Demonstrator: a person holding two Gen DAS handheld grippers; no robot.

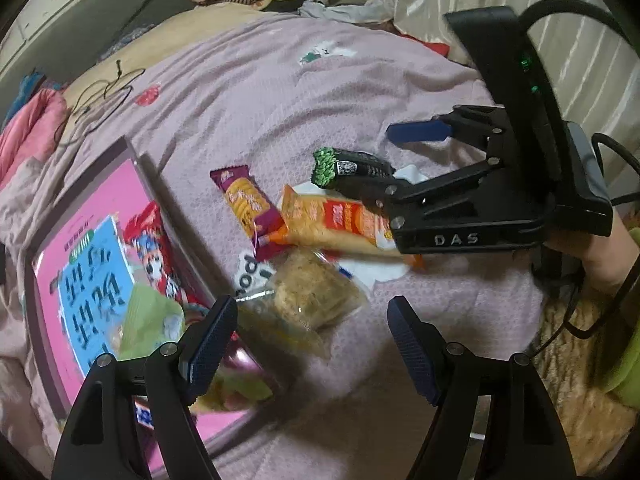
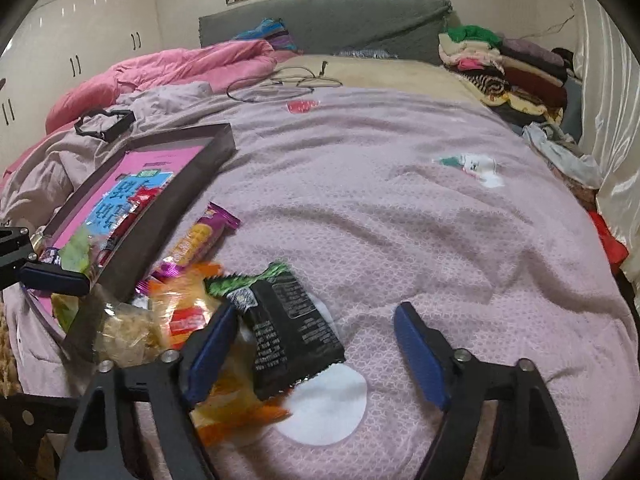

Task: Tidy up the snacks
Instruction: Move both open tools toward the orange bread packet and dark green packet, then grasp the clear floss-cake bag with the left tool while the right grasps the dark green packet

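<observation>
Several snacks lie in a heap on the lilac bedspread. My right gripper stands open around a black packet with a green top; its left pad is close to the packet and its right pad is well apart. The packet lies on an orange pack, beside a purple biscuit pack. My left gripper is open over a clear bag of pale crackers. To the left stands a dark-walled box with a pink floor, holding a red packet and a green bag.
A pink duvet is bunched at the far left and folded clothes are stacked at the far right by a white curtain. A thin cable and a small black frame lie on the bed. A person's hand holds the right gripper.
</observation>
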